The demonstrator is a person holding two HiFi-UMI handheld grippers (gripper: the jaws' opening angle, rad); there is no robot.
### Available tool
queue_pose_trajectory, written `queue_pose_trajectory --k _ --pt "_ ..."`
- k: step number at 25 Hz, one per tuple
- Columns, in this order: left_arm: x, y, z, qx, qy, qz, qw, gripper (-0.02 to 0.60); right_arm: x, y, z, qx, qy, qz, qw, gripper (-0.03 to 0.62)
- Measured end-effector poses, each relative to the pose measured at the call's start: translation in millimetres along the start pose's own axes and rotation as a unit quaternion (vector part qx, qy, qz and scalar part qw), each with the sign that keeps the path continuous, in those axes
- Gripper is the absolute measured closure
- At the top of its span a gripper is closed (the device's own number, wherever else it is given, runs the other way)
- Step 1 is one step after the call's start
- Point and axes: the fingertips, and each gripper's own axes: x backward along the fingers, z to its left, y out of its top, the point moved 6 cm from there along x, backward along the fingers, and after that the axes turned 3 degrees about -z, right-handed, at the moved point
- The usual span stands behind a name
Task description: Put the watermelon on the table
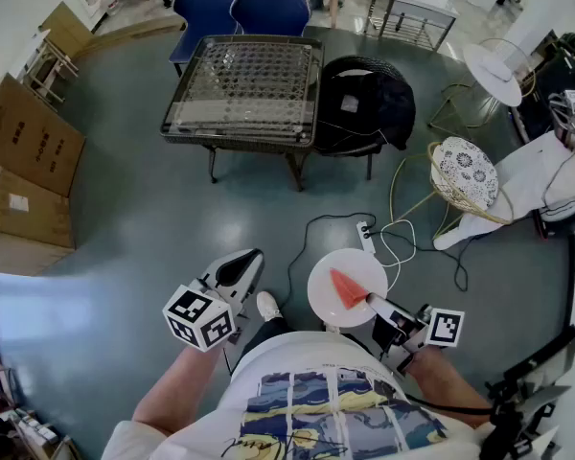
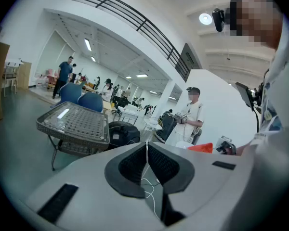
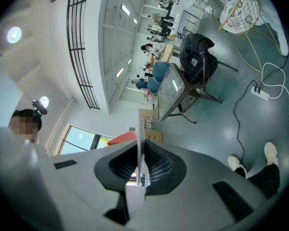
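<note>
Watermelon (image 1: 348,288) lies as a single wedge on a small white plate (image 1: 324,307), and it is the plate, not the fruit, that the right hand-held gripper (image 1: 376,303) has taken. Its jaws are clamped narrow on the near rim, which shows in the right gripper view as a thin white edge running up between the pads (image 3: 156,165). Gripping the rim spares the soft slice any squeezing, and the plate is carried roughly level in front of the person's body, over the floor, most likely so that the wedge does not slide off. The left hand-held gripper (image 1: 249,259) hangs just to the left with its jaws together and nothing between them; it has no part in the carry. The worktop (image 1: 244,89), a glass-topped table on a dark frame, stands well apart ahead and is bare, so the plate is probably meant to be set down there. The slice is orange-red, with its pointed end away from the gripper and its broad end towards it. Whether the broad end has a rind is too small to tell from the head view.
</note>
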Motion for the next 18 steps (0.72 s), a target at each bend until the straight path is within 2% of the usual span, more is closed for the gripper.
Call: queue_pose_trajectory --k 8,13,18 --pt "-38.9 -15.1 -82.8 -0.004 0.0 -0.013 0.9999 0.563 70.5 25.6 -12.8 0.01 0.003 0.029 1.0 0.562" --pt "-43.8 -32.3 -112.9 0.003 0.026 -0.017 0.9995 0.563 96.6 41.8 -25.3 0.033 0.001 0.062 0.998 0.562" --pt "-40.2 -42.9 -131.4 0.007 0.053 -0.024 0.9983 0.563 106.2 53.8 -38.1 0.019 0.016 0.067 0.997 0.563"
